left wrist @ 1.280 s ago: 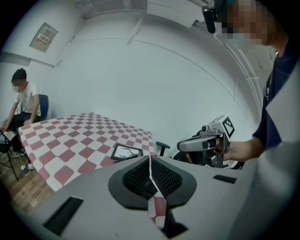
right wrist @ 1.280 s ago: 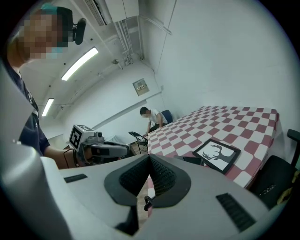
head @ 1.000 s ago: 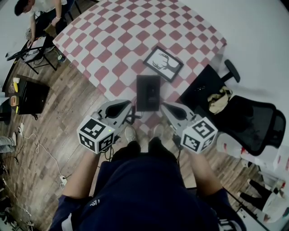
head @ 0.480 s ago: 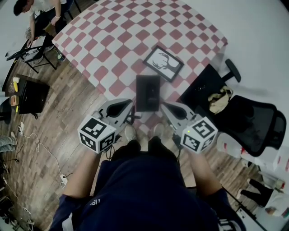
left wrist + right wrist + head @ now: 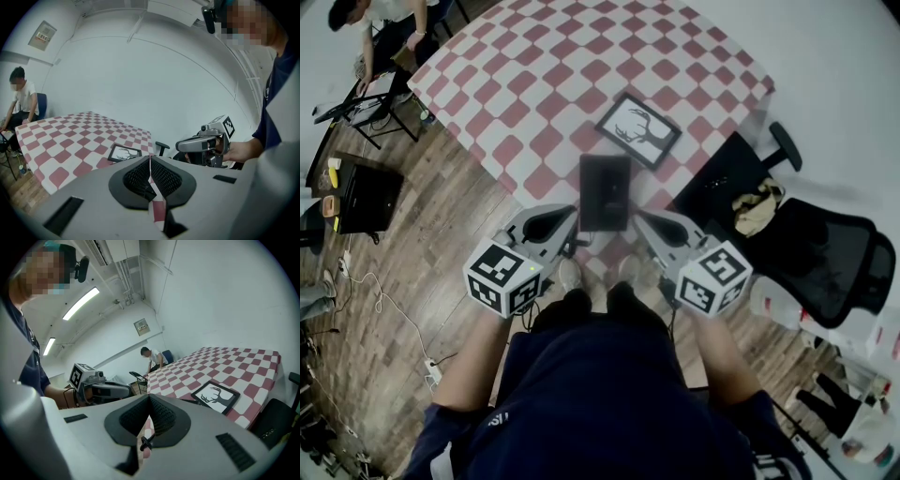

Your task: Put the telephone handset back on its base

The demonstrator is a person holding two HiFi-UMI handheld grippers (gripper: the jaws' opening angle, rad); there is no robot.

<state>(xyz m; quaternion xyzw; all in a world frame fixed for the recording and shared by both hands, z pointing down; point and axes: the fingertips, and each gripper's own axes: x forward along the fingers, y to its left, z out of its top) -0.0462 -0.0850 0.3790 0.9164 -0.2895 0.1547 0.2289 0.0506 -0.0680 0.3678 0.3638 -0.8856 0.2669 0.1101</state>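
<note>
A black telephone (image 5: 606, 192) lies at the near edge of the red-and-white checked table (image 5: 534, 84). Whether its handset rests on the base cannot be made out from the head view. A piece of black coiled cord (image 5: 146, 442) shows low in the right gripper view. My left gripper (image 5: 573, 222) hangs just below the phone's left corner, and its jaws meet with nothing between them (image 5: 150, 157). My right gripper (image 5: 637, 219) mirrors it at the phone's right corner, jaws likewise together and empty (image 5: 149, 396). Both stand apart from the phone.
A framed deer picture (image 5: 638, 131) lies on the cloth just beyond the phone. A black office chair (image 5: 811, 248) with a rag on it stands to the right. To the left are wood floor, a dark box (image 5: 361, 199) and cables. A person sits at the far left.
</note>
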